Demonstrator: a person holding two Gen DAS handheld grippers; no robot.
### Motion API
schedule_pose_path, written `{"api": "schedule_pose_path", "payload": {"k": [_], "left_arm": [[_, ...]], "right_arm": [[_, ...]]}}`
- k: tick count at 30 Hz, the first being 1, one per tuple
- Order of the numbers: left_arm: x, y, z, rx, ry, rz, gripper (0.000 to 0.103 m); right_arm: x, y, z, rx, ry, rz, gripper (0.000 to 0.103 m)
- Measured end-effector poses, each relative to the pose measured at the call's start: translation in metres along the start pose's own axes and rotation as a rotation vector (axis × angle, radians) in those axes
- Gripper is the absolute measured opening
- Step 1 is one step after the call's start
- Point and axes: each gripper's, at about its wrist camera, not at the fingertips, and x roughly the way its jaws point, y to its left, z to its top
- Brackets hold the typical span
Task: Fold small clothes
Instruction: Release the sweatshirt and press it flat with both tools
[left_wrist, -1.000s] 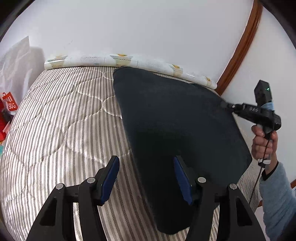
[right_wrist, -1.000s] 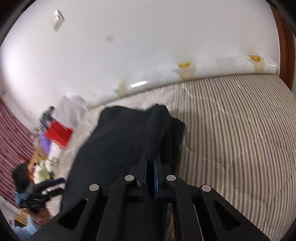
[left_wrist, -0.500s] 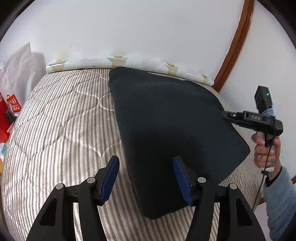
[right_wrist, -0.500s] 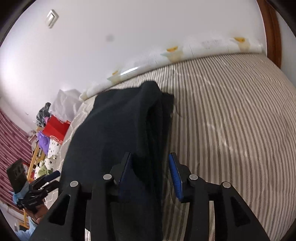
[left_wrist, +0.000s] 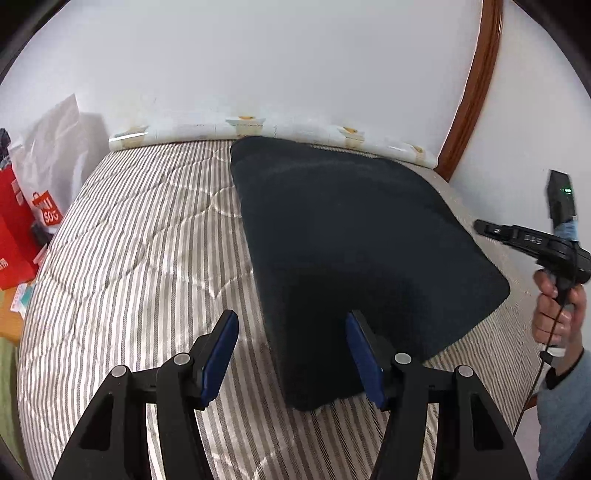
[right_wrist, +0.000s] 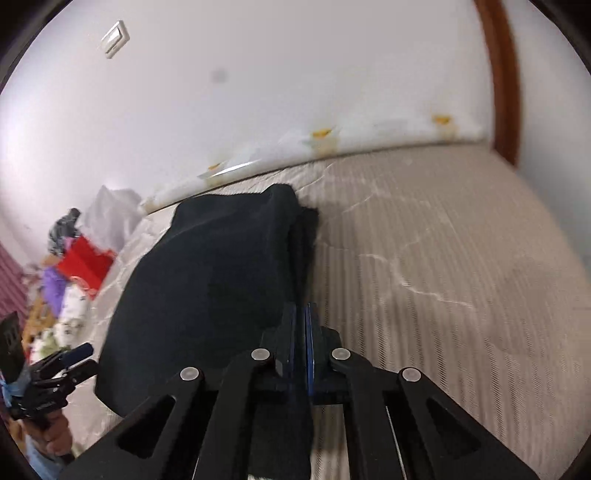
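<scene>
A bed with a striped quilted mattress (left_wrist: 140, 236) fills the scene, its far edge against a white wall. At far left, beside the bed, stand a red shopping bag (left_wrist: 14, 236) and a white bag (left_wrist: 51, 147), clear of the work. Near the bottom left, the left hand-held gripper (left_wrist: 291, 354) hovers above the mattress with its blue-padded jaws about half open and nothing between the pads; the near corner of the garment lies just under its right finger, probably so it is ready to take that corner. A dark garment (left_wrist: 354, 251), already doubled over into a rough rectangle, lies flat on the mattress from the middle toward the right, reaching almost to the far edge. At right, a person's hand grips the right hand-held gripper (right_wrist: 301, 339); its own camera shows the jaws closed tight with a fold of the dark cloth at the fingertips, though whether the cloth is actually pinched is hard to tell. A firm pinch there would let the edge be carried across for the next fold.
</scene>
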Motion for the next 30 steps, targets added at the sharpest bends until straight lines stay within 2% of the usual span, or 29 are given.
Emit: {"api": "schedule_pose_path", "payload": {"k": [5,9,14,16,18,19,26,30], "left_arm": [[-0.003,-0.002,-0.013,0.003,0.019,-0.02,0.058],[-0.003,-0.005,-0.021,0.003,0.022,-0.015,0.058],[-0.003,-0.005,-0.027,-0.015,0.03,-0.005,0.058],[-0.005,-0.008,-0.031,-0.003,0.02,0.003,0.058],[-0.007,-0.009,-0.036,0.002,0.018,0.0,0.058],[-0.007,-0.009,-0.038,-0.001,0.022,-0.003,0.058],[-0.012,-0.007,-0.056,-0.003,0.048,-0.007,0.058],[-0.015,-0.009,-0.055,-0.014,0.036,-0.01,0.058]], "right_arm": [[-0.029,0.02,-0.025,-0.066,-0.038,-0.004,0.009],[-0.028,0.037,-0.054,-0.162,-0.034,-0.08,0.009],[-0.025,0.04,-0.073,-0.152,-0.012,-0.192,0.009],[-0.033,0.042,-0.077,-0.129,-0.027,-0.189,0.014],[-0.036,0.047,-0.081,-0.124,-0.041,-0.191,0.033],[-0.037,0.049,-0.084,-0.127,-0.05,-0.199,0.036],[-0.031,0.061,-0.108,-0.19,-0.02,-0.261,0.037],[-0.04,0.061,-0.106,-0.179,-0.052,-0.244,0.037]]}}
